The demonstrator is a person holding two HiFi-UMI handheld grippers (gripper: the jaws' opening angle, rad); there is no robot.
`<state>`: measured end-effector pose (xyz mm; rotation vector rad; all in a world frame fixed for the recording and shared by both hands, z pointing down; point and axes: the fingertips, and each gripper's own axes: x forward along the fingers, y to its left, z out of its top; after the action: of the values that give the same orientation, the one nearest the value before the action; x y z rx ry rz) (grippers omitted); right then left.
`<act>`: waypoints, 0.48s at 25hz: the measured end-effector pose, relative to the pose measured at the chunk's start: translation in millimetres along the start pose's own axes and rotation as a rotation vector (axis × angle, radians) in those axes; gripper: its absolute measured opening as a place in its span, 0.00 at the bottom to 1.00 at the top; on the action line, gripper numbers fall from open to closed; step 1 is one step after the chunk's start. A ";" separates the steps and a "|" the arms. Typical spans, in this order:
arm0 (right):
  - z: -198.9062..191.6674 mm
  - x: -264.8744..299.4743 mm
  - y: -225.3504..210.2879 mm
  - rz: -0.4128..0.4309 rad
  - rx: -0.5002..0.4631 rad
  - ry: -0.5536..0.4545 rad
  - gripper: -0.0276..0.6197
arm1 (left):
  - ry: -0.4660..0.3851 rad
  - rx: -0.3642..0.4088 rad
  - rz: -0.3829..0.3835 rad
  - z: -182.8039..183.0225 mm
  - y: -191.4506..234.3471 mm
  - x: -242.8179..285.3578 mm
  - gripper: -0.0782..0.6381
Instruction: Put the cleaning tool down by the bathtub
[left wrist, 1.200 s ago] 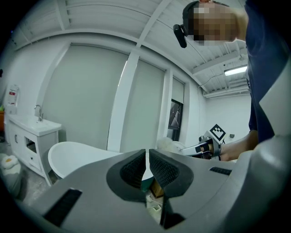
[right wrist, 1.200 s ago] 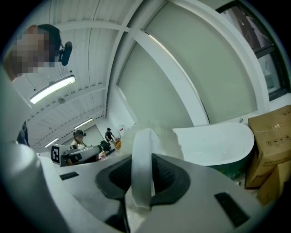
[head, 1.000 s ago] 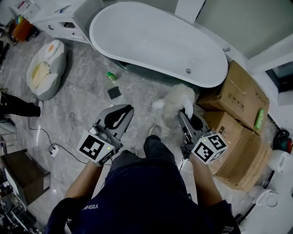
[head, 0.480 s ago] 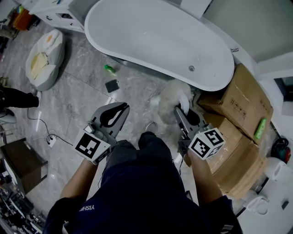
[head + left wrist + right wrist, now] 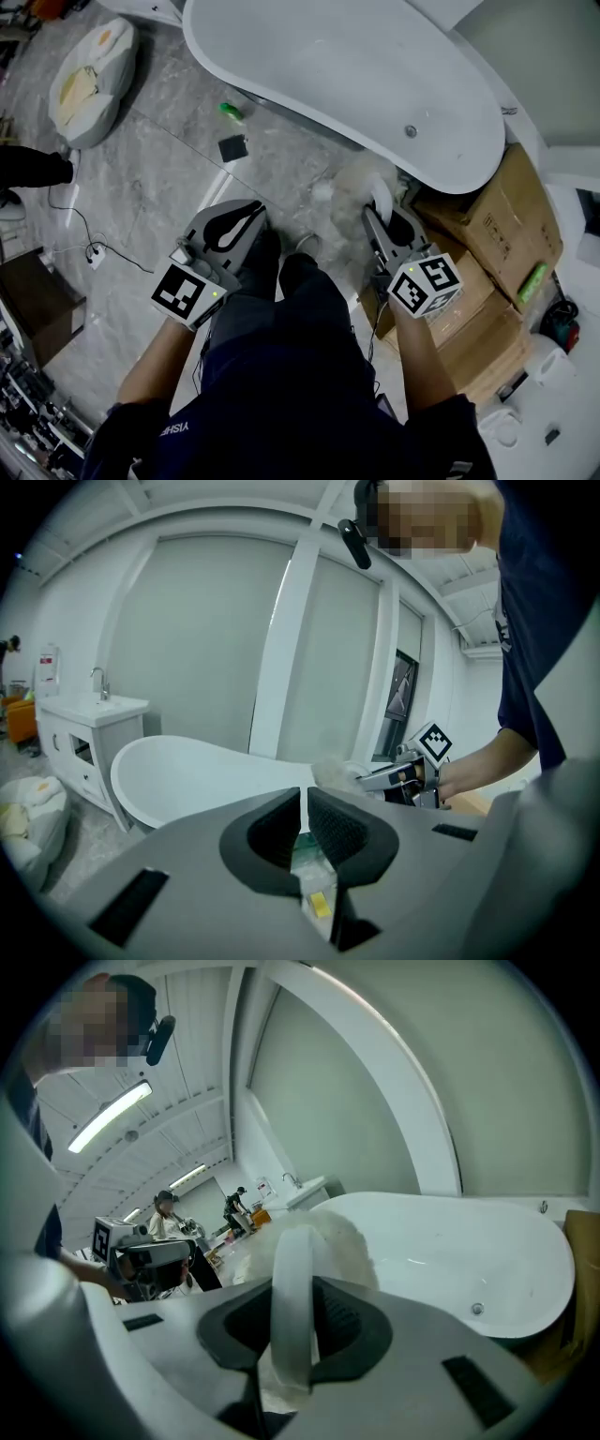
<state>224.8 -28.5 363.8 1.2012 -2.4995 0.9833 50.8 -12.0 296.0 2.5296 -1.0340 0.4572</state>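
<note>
A white bathtub (image 5: pixel 356 66) fills the top of the head view. My right gripper (image 5: pixel 377 212) is shut on the white loop handle of a fluffy white cleaning tool (image 5: pixel 358 183), which hangs just in front of the tub's near wall, above the floor. In the right gripper view the handle (image 5: pixel 292 1288) stands upright between the pads, the fluffy head (image 5: pixel 333 1237) beyond it and the bathtub (image 5: pixel 469 1251) behind. My left gripper (image 5: pixel 251 214) is to the left over the floor, its jaws shut with nothing between them (image 5: pixel 305 808).
Cardboard boxes (image 5: pixel 487 216) are stacked at the right, close to the tub's end. On the marble floor lie a green bottle (image 5: pixel 230 111), a dark square pad (image 5: pixel 232 147), a cushion (image 5: pixel 89 70) and a cable with a plug strip (image 5: pixel 94 253). A white vanity (image 5: pixel 89 714) stands left of the tub.
Both grippers have moved forward and down toward the bathtub. The fluffy tool, still gripped, is now nearer the tub's wall. The left jaws stay closed.
</note>
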 end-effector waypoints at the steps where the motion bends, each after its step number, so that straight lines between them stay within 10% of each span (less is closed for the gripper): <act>1: -3.0 8.3 -1.0 -0.001 -0.004 0.012 0.18 | 0.005 -0.009 -0.001 -5.6 5.9 2.0 0.17; 12: -58.0 119.1 0.2 -0.019 -0.125 0.164 0.18 | 0.071 -0.049 -0.058 -83.7 90.8 33.2 0.17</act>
<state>141.2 -65.1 460.0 1.0598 -2.3790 0.8689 -5.0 -54.3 403.0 2.4742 -0.9314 0.4956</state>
